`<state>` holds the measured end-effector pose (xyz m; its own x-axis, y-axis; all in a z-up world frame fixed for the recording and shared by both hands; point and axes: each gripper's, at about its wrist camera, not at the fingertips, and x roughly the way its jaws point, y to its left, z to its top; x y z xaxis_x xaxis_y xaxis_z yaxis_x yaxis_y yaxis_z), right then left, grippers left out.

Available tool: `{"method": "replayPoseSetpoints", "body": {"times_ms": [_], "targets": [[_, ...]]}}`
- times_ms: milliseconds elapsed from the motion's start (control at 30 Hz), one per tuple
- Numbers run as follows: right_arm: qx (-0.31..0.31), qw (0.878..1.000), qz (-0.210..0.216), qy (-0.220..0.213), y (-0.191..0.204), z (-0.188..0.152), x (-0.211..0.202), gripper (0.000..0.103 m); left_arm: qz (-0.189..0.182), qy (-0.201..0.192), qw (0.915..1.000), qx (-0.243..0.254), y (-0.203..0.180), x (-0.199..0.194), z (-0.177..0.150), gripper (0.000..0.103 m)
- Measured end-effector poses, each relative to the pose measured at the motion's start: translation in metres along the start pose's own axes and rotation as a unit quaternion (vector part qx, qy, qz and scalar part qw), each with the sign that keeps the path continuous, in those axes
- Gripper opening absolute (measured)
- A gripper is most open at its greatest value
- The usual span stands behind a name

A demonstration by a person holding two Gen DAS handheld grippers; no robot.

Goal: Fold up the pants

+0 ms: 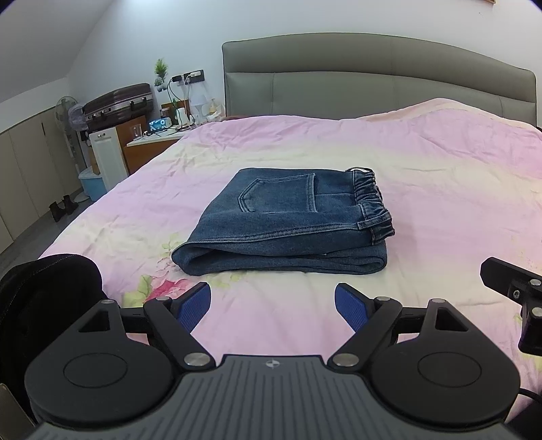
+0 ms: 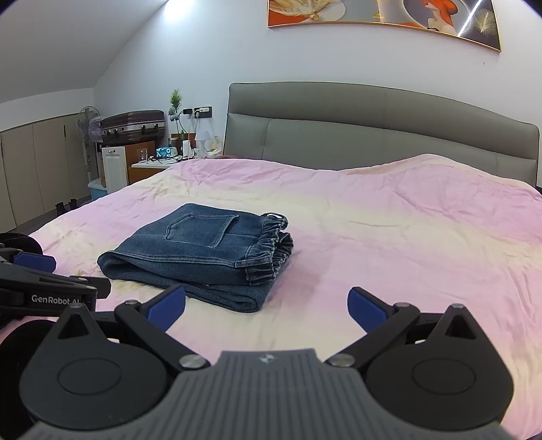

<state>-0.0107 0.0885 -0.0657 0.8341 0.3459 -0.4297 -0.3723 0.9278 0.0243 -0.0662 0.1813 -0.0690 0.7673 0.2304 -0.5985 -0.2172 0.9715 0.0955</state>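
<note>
A: Denim pants (image 1: pixel 284 220) folded into a thick rectangular stack, patch pocket up, gathered elastic waistband at the right, mid-bed on crinkled pink sheet (image 1: pixel 440 189).
B: Grippers?
A: Left gripper (image 1: pixel 272 306) and right gripper (image 2: pixel 266 304) both spread wide, ribbed blue pads (image 1: pixel 194 309) empty, short of the stack

Faded blue denim pants (image 1: pixel 288 220), crumpled pink cloth bedspread (image 1: pixel 440 176), matt padded headboard (image 1: pixel 372 81)

Painting (image 2: pixel 382 17): top cut off by the frame edge.
Nightstand (image 1: pixel 154 140) clutter: too small to tell apart.
Jeans (image 1: pixel 288 220): inner folded layers hidden — only the top panel shows.
</note>
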Motion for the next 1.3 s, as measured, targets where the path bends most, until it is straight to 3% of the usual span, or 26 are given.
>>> {"method": "replayPoseSetpoints", "body": {"times_ms": [1300], "targets": [[0.012,1.000,0.012,0.018,-0.0021,-0.0033,0.0058,0.098,-0.001,-0.007,1.0000,0.003,-0.0010,-0.0019,0.0000,0.097]]}}
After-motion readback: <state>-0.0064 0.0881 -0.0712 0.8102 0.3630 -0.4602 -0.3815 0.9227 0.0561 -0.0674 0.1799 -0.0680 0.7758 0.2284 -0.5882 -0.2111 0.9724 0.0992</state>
